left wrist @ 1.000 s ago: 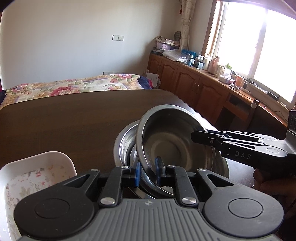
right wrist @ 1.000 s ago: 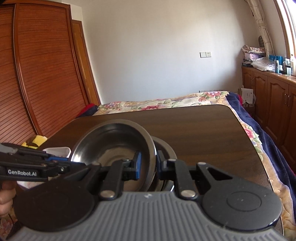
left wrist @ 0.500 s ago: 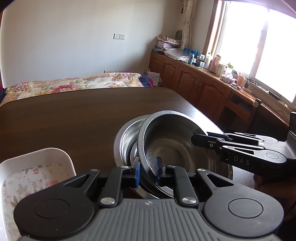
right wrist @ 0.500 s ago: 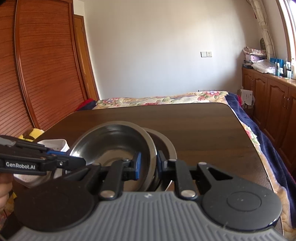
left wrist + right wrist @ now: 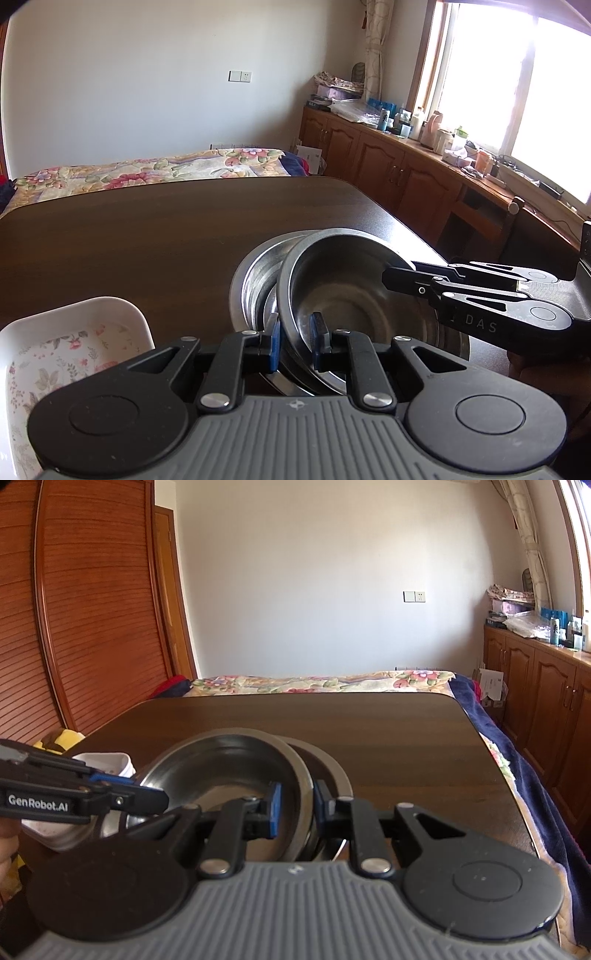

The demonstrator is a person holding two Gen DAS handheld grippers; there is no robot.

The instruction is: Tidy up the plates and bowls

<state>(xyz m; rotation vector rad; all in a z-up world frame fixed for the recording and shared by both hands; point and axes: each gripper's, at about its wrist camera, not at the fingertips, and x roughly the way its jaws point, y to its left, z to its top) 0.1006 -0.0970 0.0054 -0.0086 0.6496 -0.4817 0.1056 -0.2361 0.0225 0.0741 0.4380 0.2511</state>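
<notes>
Gripping: 2 grippers on 1 steel bowl, opposite sides of its rim.
Left gripper [image 5: 294,338]: blue pads nearly together, rim of upper steel bowl [image 5: 343,291] pinched between them at its near edge.
Right gripper [image 5: 295,810]: pads narrowly apart, same bowl's [image 5: 225,771] rim wall clamped between them; 1 pad inside, 1 outside.
Bowl position: tilted, partly nested in lower steel bowl [image 5: 255,273], offset toward the right gripper's side.
Lower bowl: resting on dark wooden table [image 5: 147,229].
White floral dish [image 5: 66,343]: on table, just beside the bowls, left of the left gripper.
Background: floral bedspread [image 5: 155,166] beyond the table's far edge.
</notes>
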